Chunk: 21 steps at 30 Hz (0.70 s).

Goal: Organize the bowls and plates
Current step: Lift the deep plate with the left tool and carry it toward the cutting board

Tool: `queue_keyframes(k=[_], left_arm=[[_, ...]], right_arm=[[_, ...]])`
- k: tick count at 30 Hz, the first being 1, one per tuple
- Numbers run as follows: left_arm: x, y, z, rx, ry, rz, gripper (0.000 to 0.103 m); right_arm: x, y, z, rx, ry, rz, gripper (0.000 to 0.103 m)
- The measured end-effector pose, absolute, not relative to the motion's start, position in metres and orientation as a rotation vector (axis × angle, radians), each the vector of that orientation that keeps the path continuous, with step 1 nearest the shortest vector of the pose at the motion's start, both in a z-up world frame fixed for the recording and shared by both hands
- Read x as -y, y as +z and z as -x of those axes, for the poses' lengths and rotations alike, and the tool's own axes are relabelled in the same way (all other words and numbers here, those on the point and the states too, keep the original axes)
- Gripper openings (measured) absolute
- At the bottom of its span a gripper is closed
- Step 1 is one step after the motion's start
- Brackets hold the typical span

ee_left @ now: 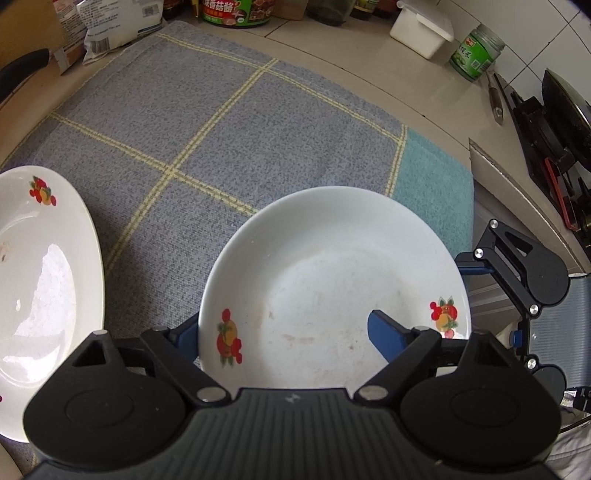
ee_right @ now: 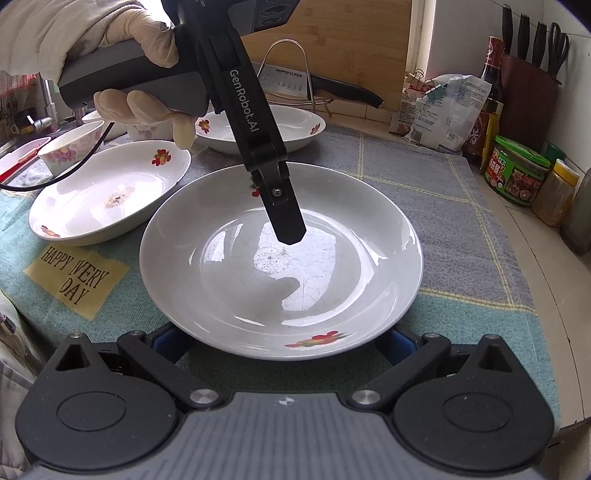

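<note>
A shallow white ceramic plate with fruit motifs (ee_right: pixel 280 258) sits mid-cloth on a grey-blue checked cloth (ee_left: pixel 207 122). The left gripper (ee_left: pixel 284 332) straddles its rim, jaws wide, one finger inside; whether it grips is unclear. The right gripper (ee_right: pixel 280 341) waits open at the near edge. Likely next: clamp, lift, stack onto the oval plate (ee_right: pixel 107 192) at left.

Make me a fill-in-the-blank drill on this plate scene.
The white plate lies on a checked ___. The hand holding the left gripper wears a ___. The right gripper has its jaws ___.
Missing words: cloth; glove; open.
</note>
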State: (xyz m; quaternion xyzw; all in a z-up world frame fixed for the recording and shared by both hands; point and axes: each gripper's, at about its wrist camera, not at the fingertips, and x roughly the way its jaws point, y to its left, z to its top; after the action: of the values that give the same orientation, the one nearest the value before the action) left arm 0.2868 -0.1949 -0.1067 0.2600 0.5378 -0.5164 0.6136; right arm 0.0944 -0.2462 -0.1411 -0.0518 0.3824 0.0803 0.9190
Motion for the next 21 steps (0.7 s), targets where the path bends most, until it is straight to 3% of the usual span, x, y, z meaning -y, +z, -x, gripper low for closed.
queue_keyframes(k=[21], left_arm=[[0.1938,-0.1044,-0.2832,-1.205,-1.209,-0.618,0.088]], right_arm=[[0.2435,-0.1351,-0.0968,-0.796,0.147,0.14,0.103]])
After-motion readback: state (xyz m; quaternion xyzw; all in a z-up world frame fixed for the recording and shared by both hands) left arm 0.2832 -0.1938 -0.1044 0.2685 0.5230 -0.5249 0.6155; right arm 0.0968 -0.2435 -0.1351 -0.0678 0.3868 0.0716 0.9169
